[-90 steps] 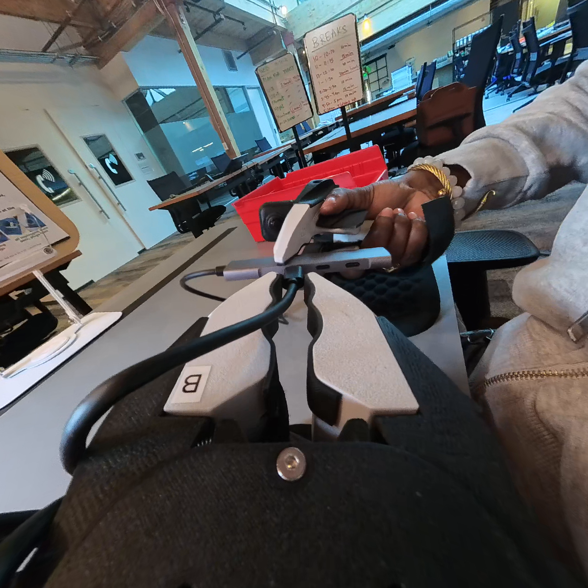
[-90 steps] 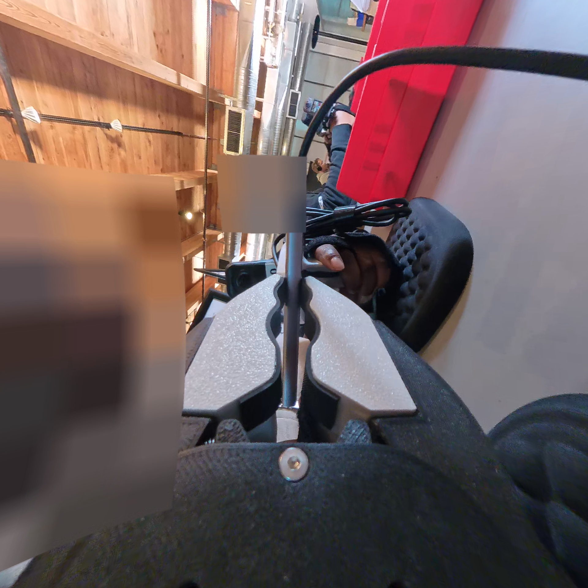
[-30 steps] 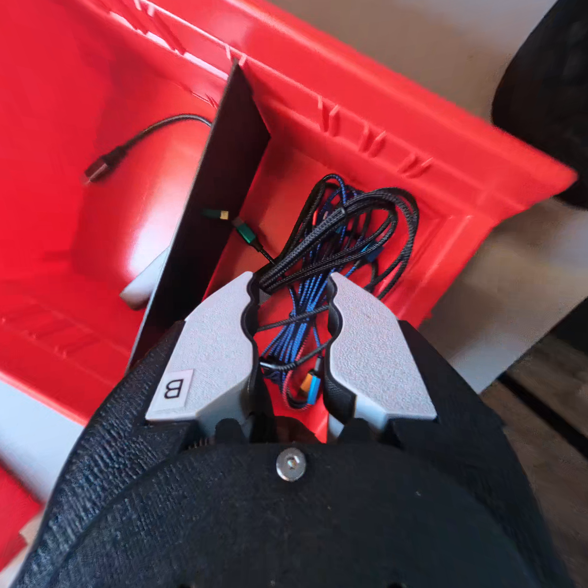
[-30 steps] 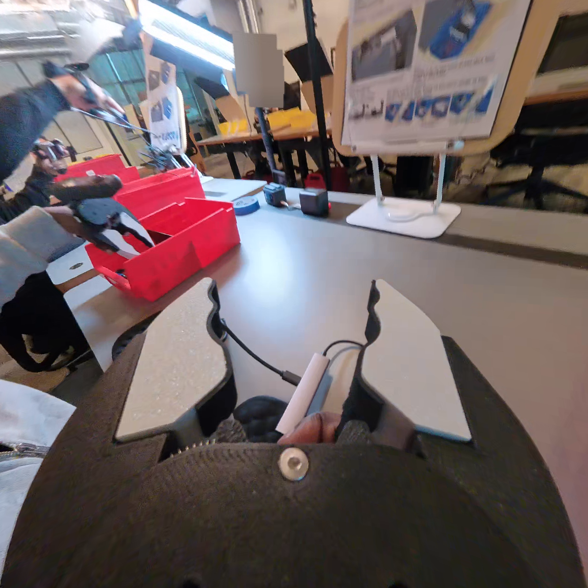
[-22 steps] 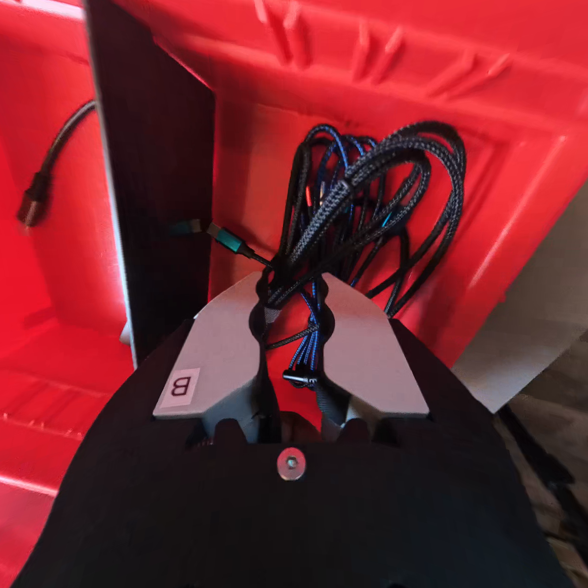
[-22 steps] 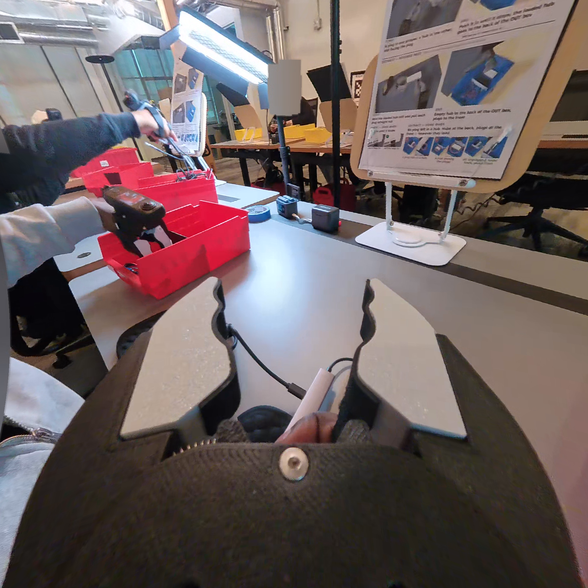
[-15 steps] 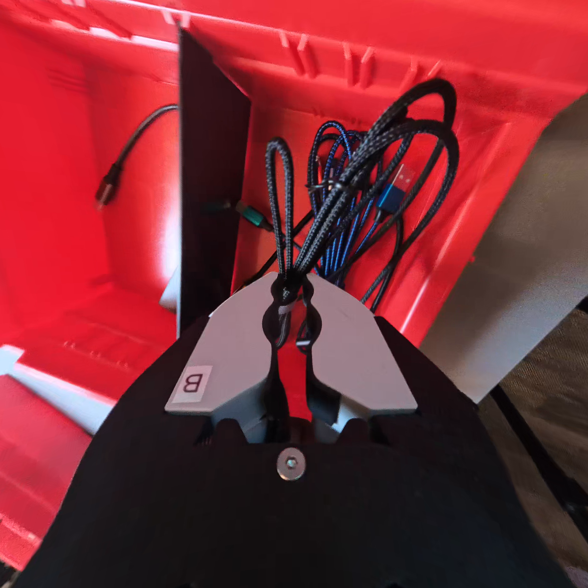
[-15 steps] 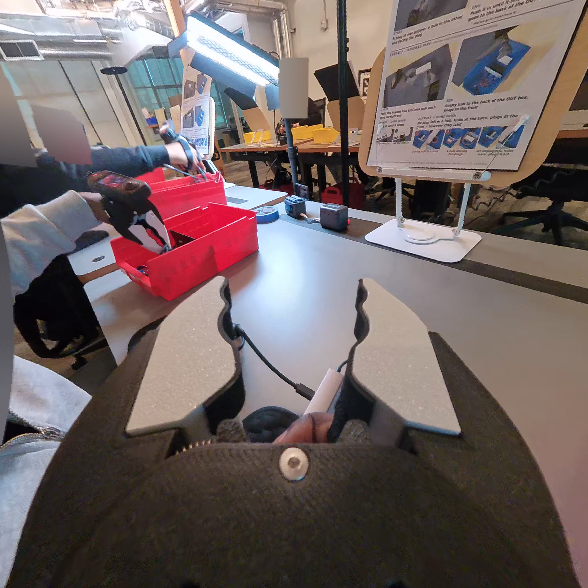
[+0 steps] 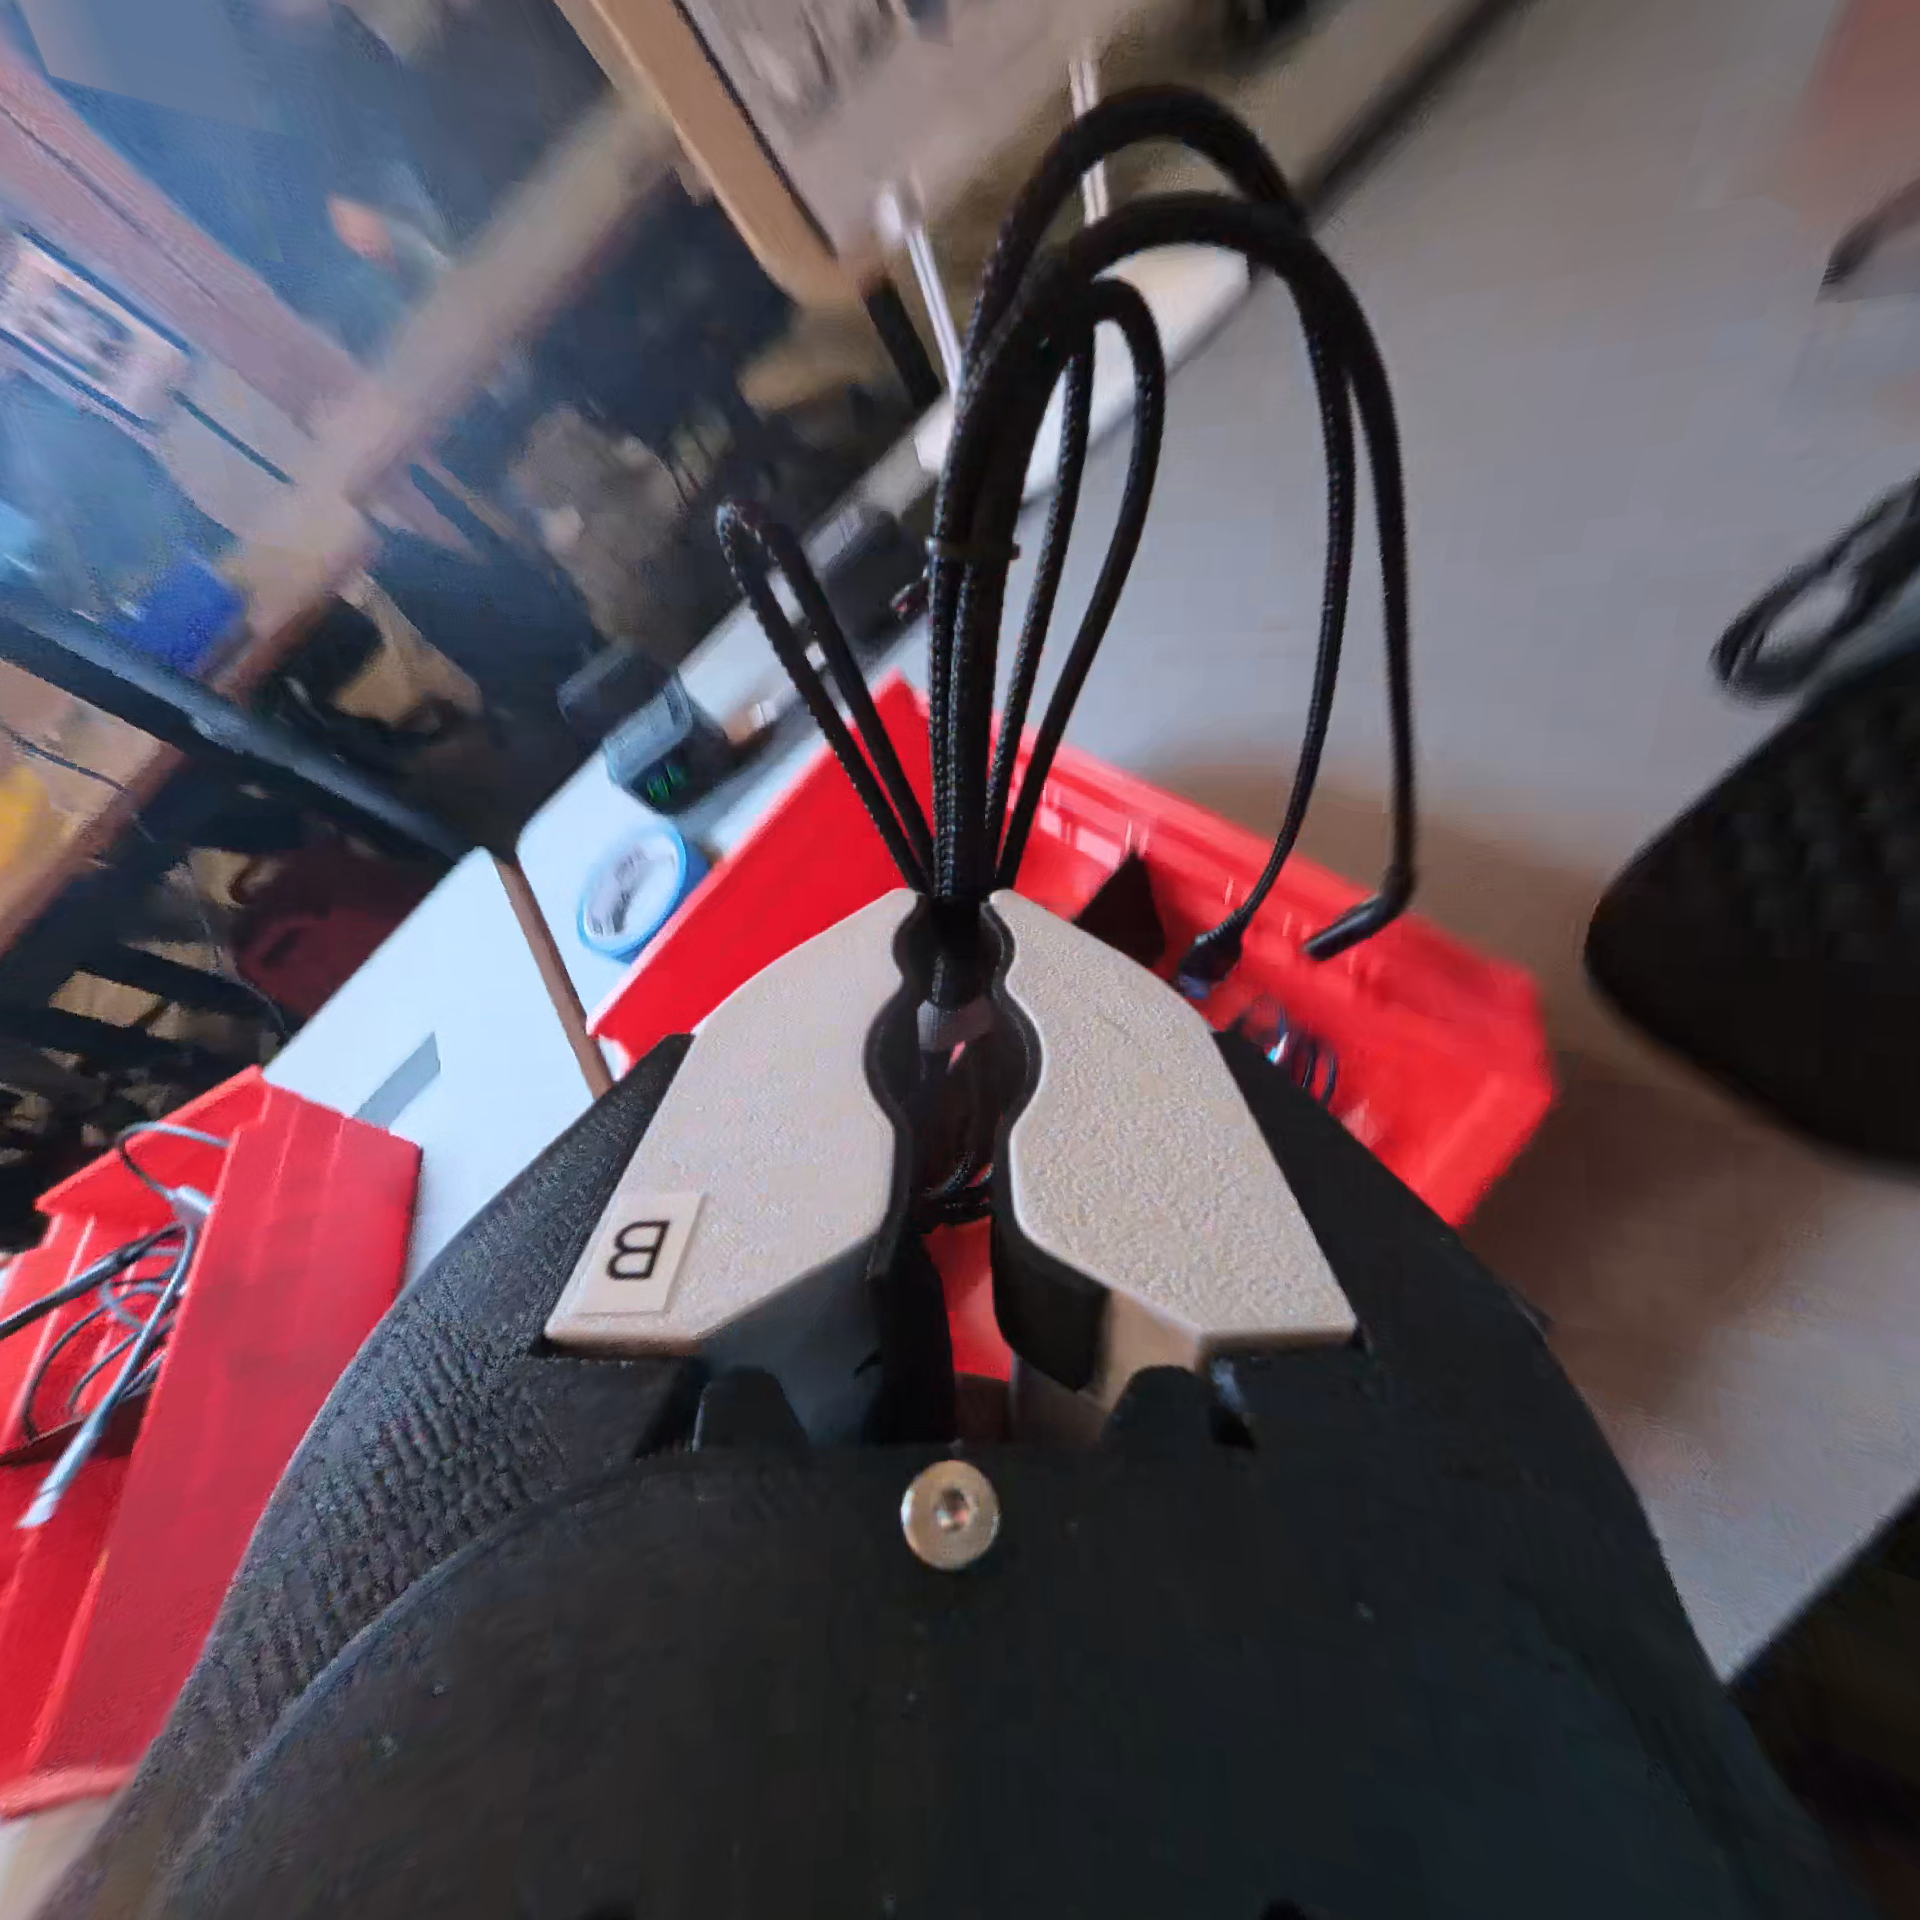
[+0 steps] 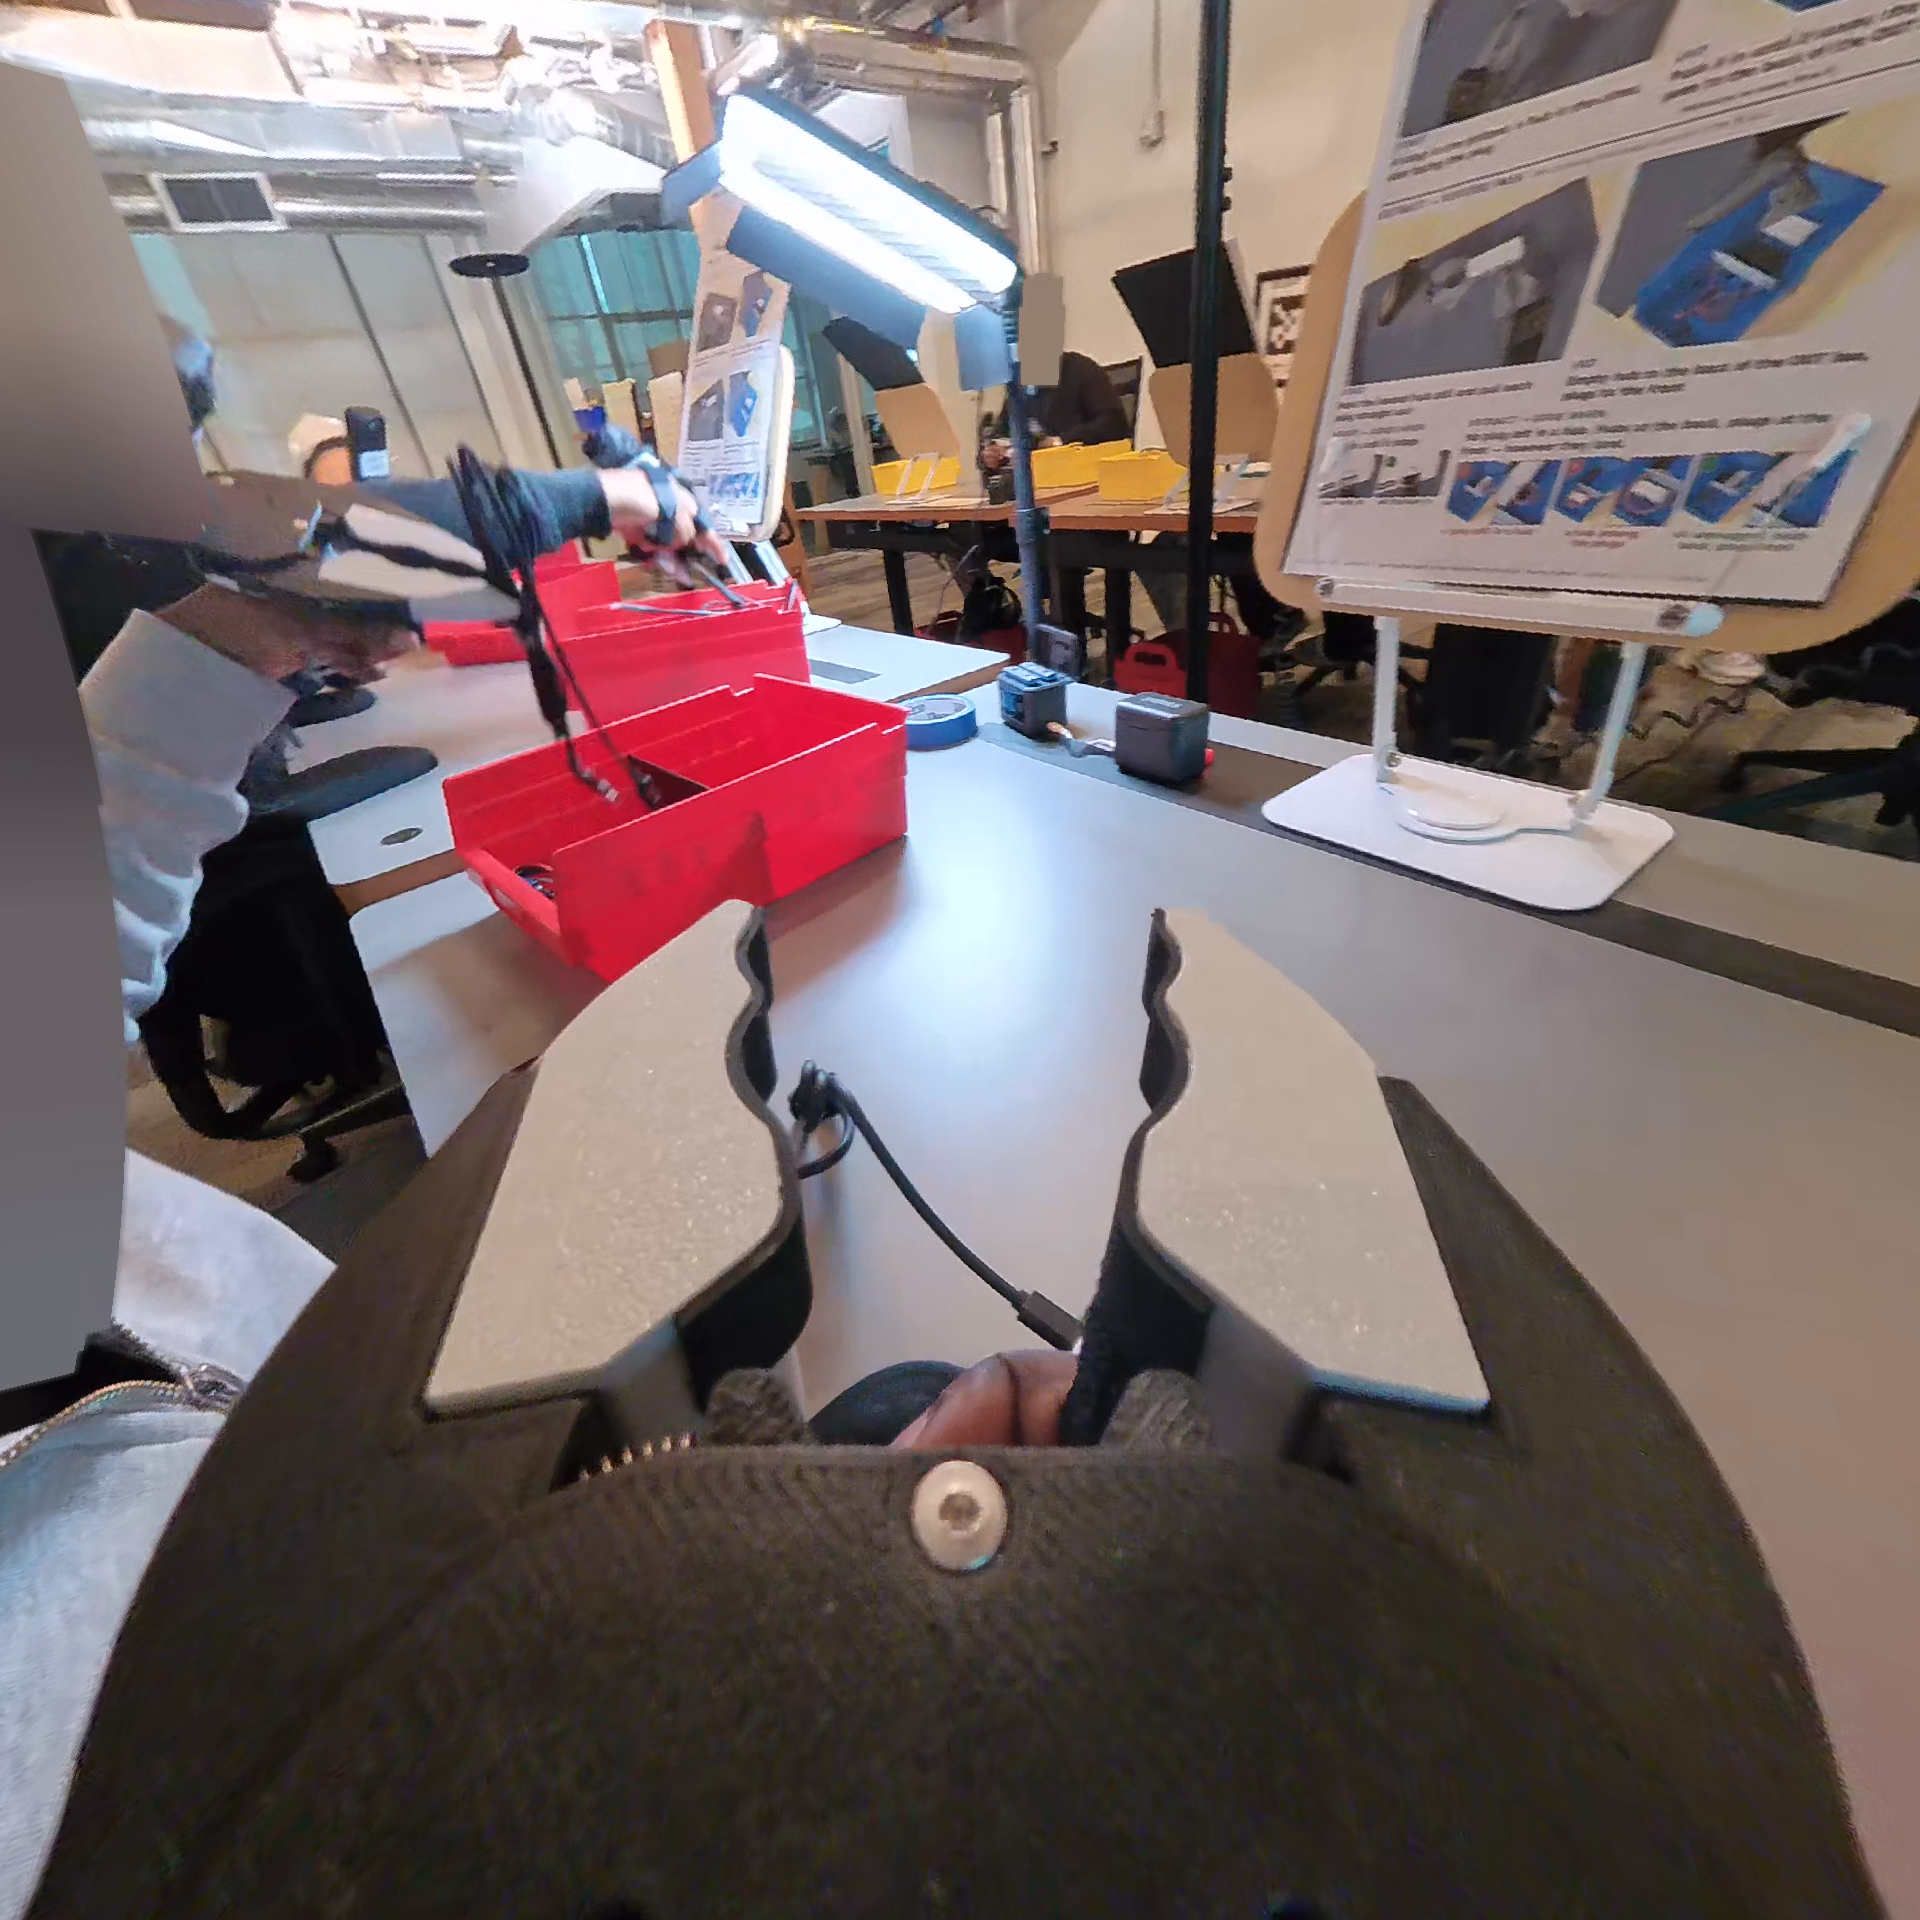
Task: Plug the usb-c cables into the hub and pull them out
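Lifting a bundled cable (image 9: 1049, 540) clear of the red bin (image 9: 1392, 1049) with the left gripper (image 9: 951, 925) clamped on it.
Right gripper (image 10: 951, 997) hangs apart over the tabletop (image 10: 1351, 1039); free 1 plug before regripping near its tip, I judge.

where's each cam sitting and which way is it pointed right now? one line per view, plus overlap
Left wrist view: on the left gripper, aimed up and across the table; its jaws are shut on a black cable bundle above the red bin.
Right wrist view: on the open right gripper, low over the grey table, facing the instruction stand; a fingertip shows.
Shared: bin, bundle, blue tape roll.
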